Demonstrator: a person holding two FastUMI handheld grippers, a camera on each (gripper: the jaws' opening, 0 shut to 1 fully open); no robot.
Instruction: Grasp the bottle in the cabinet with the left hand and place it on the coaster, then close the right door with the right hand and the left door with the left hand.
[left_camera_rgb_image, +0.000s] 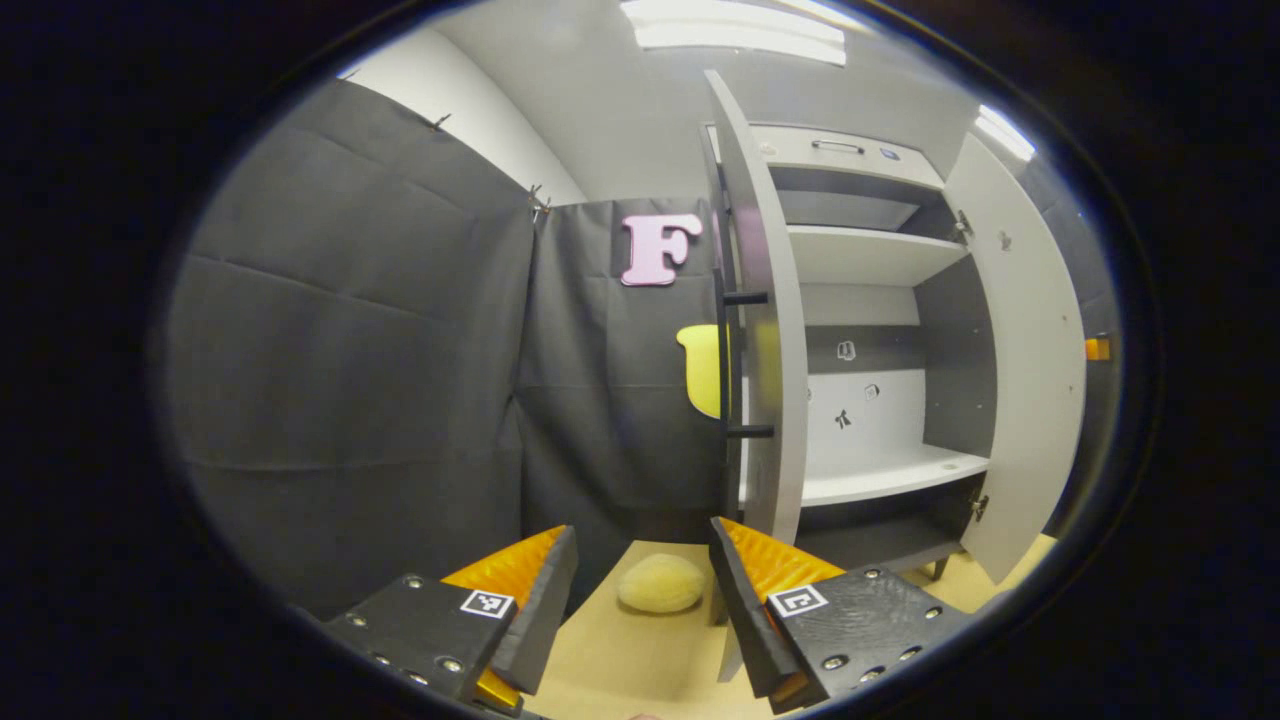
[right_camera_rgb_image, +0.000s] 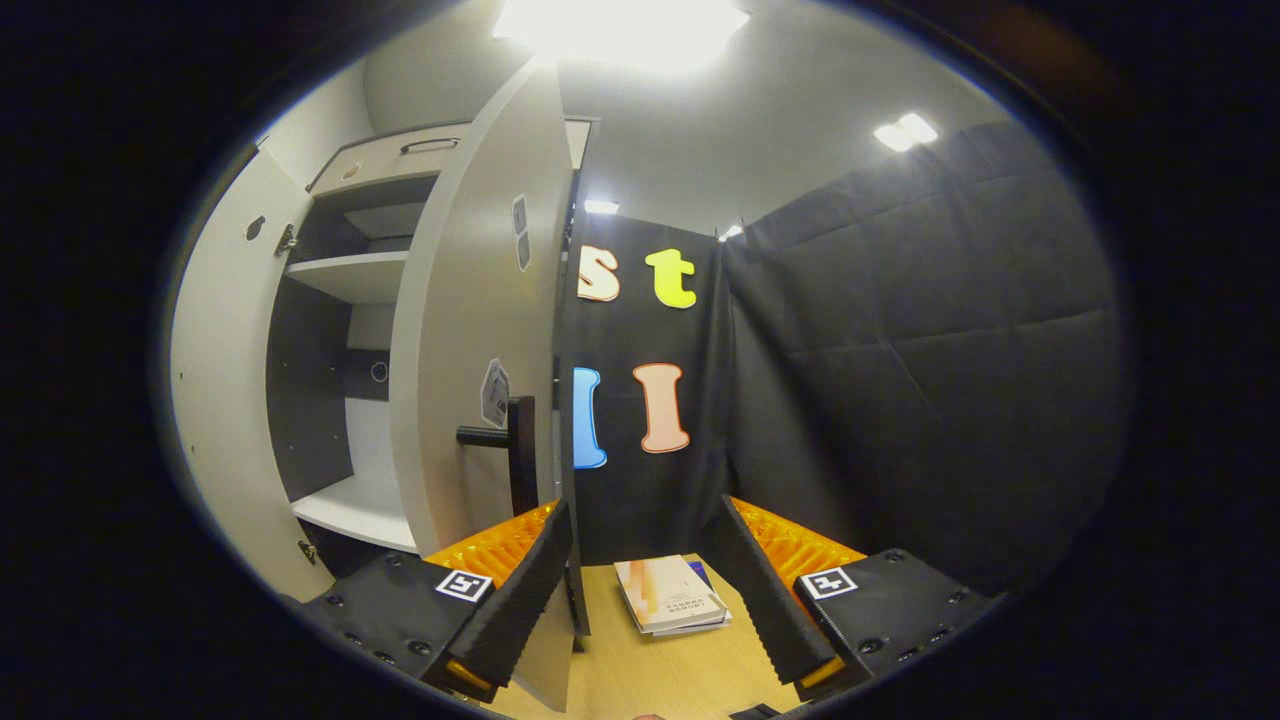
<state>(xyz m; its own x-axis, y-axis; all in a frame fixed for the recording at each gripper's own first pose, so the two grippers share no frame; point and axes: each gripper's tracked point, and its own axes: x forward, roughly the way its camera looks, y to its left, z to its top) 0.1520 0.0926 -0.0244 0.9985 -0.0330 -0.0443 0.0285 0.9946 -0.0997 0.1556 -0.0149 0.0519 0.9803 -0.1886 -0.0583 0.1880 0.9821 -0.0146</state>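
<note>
Left gripper (left_camera_rgb_image: 640, 610): fingers are standing spread apart at the bottom of the left gripper view, grasping nothing, hovering over the table's front part; the right-side finger (left_camera_rgb_image: 745, 600) is sitting just in front of the left door's lower edge
Right gripper (right_camera_rgb_image: 650, 600): fingers are standing spread apart at the bottom of the right gripper view, released, nothing between them; the left-side finger (right_camera_rgb_image: 520, 600) is lying close by the right door's lower corner, and whether it is touching I cannot tell
Cabinet (left_camera_rgb_image: 870, 255): is standing on the table at its far side, both doors swung open, the shelves inside showing bare
Left door (left_camera_rgb_image: 765, 330): is hanging open, seen nearly edge-on in the left gripper view, its dark bar handle (left_camera_rgb_image: 733, 365) facing the booth wall
Right door (right_camera_rgb_image: 470, 300): is hanging open in the right gripper view, its dark handle (right_camera_rgb_image: 515, 450) jutting toward the camera; in the left gripper view its inner face is showing at the cabinet's right
Table (left_camera_rgb_image: 620, 660): light wood top is carrying everything
Books (right_camera_rgb_image: 672, 595): a small stack is lying flat on the table beyond the right gripper, near the wall
Yellow round thing (left_camera_rgb_image: 660, 583): is lying on the table beyond the left gripper, beside the cabinet's left corner
Bottle, coaster: I cannot tell where either is sitting
</note>
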